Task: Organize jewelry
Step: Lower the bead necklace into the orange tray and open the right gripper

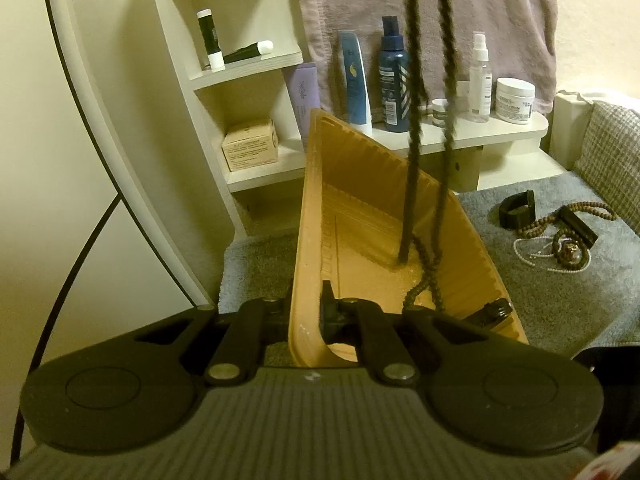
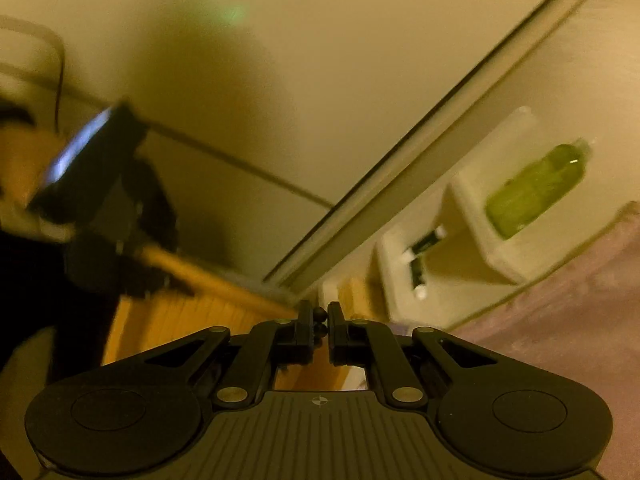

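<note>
Orange-tan ribbed jewelry tray [image 1: 360, 216], tilted up on one edge, its near wall clamped in the left hand-held gripper [image 1: 306, 314]. A dark beaded necklace [image 1: 412, 128] hangs in two strands from above into the tray, its lower end coiled on the tray floor. A small black piece [image 1: 494, 312] lies in the tray's near right corner. On the grey cloth to the right, apart from the tray, lie a black cuff [image 1: 518, 210], a brown bead strand [image 1: 576, 216] and a white pearl strand [image 1: 532, 254], tangled together.
</note>
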Tool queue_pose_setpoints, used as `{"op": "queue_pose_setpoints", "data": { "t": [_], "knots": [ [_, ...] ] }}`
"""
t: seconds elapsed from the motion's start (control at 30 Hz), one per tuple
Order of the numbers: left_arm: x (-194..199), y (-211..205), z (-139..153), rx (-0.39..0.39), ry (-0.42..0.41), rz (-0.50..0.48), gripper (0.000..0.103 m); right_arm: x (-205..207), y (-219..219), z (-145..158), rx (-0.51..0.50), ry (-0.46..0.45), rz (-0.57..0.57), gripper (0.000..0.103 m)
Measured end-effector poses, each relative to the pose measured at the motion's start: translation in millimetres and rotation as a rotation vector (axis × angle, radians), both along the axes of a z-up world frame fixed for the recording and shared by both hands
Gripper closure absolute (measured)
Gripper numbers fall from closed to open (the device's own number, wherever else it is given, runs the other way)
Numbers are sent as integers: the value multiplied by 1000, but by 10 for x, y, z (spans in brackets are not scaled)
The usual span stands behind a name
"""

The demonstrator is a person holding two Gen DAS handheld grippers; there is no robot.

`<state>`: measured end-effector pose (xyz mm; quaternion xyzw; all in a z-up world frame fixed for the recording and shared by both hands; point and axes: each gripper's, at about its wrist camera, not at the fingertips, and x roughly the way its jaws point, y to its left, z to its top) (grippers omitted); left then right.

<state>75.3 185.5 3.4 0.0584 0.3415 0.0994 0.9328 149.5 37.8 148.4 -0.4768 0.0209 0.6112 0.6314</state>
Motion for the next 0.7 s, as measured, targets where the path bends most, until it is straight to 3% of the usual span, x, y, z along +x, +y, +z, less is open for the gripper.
{"op": "queue_pose_setpoints", "data": {
  "t": [0.27, 0.7],
  "knots": [
    [-2, 5, -1, -2, 0, 2, 97, 91, 15, -483, -85, -52, -14, 96],
    [-3, 33, -17, -10, 0, 4, 97, 265, 121, -977, -136, 26, -30, 96]
  ]
}}
